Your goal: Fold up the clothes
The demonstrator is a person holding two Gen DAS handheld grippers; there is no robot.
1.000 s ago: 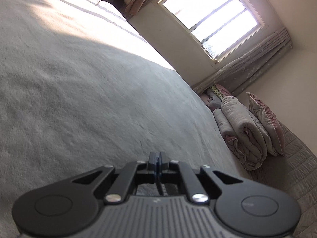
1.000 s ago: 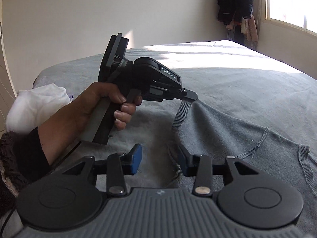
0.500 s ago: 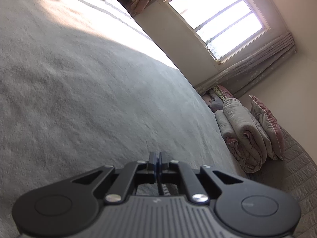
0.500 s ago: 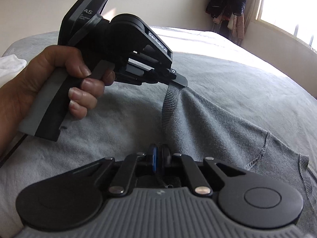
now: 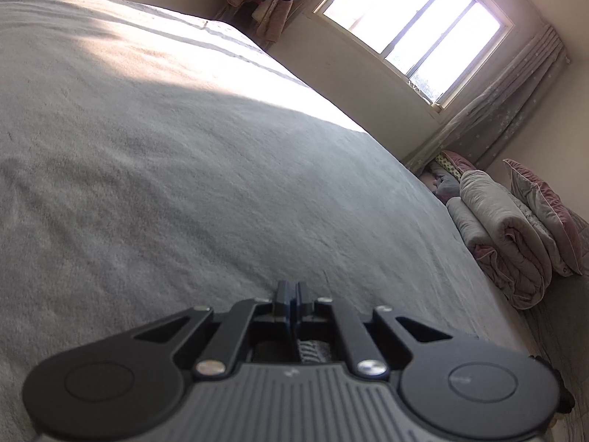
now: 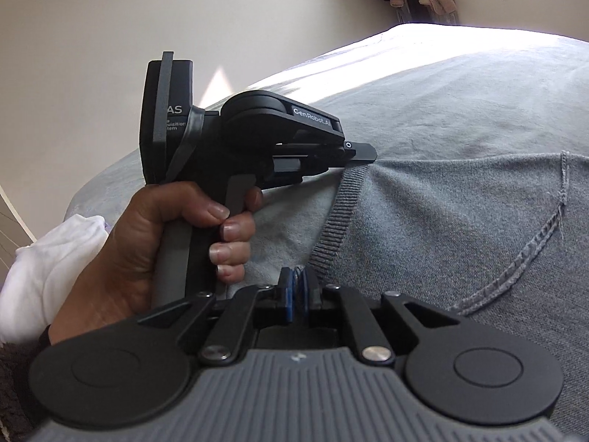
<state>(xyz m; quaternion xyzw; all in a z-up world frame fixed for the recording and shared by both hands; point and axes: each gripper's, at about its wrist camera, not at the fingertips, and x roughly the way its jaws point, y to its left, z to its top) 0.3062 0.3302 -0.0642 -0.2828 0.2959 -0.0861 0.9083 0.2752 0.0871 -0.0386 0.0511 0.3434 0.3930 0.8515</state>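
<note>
A grey sweater (image 6: 460,228) lies on the bed (image 6: 460,88), spread over the right side of the right wrist view. Its ribbed edge (image 6: 337,221) runs up in a tight strip from the right tool (image 6: 299,280) to the left tool (image 6: 362,151).

The left tool is pressed together on the top end of that ribbed edge and lifts it off the bed. In its own view the left tool (image 5: 290,296) shows two dark fingers (image 5: 282,294) tight side by side, with a bit of ribbed cloth behind them. A hand (image 6: 162,243) grips its handle.

The right tool sits low at the bottom end of the edge. Its jaws are opening a little. The cloth seems to run in between its blue pads (image 6: 291,287), but that spot is too tight to be sure.

A white cloth (image 6: 48,269) lies at the left, behind the hand. A window (image 5: 412,25) lets sun fall on the far part of the bed. Rolled quilts (image 5: 504,232) and a pink pillow (image 5: 545,206) lie past the bed.
</note>
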